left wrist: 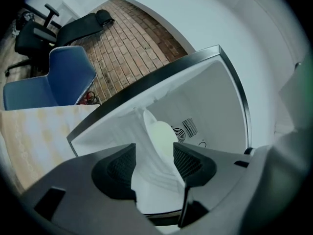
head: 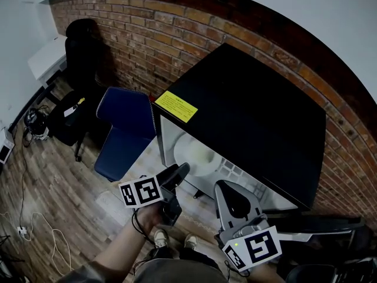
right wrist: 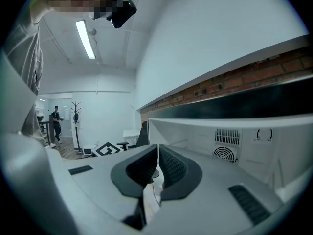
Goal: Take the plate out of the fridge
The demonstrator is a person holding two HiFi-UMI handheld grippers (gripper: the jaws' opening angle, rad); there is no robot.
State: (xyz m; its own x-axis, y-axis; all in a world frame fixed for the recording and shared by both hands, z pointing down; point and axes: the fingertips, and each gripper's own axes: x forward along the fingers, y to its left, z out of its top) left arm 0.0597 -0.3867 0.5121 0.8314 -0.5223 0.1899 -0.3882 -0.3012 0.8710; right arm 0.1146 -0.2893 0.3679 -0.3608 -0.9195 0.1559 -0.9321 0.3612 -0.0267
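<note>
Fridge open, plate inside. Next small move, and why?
Probably ease the left tool forward toward the plate in the fridge: its jaws stand apart, lined up on the plate but short of it; the right tool is shut, empty.

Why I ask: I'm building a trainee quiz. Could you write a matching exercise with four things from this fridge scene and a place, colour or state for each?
1. plate
2. left gripper
3. right gripper
4. chair

A. jaws together
B. blue, beside the fridge
C. inside the open fridge
D. jaws apart, facing the plate

Pairs: 1-C, 2-D, 3-A, 4-B.
</note>
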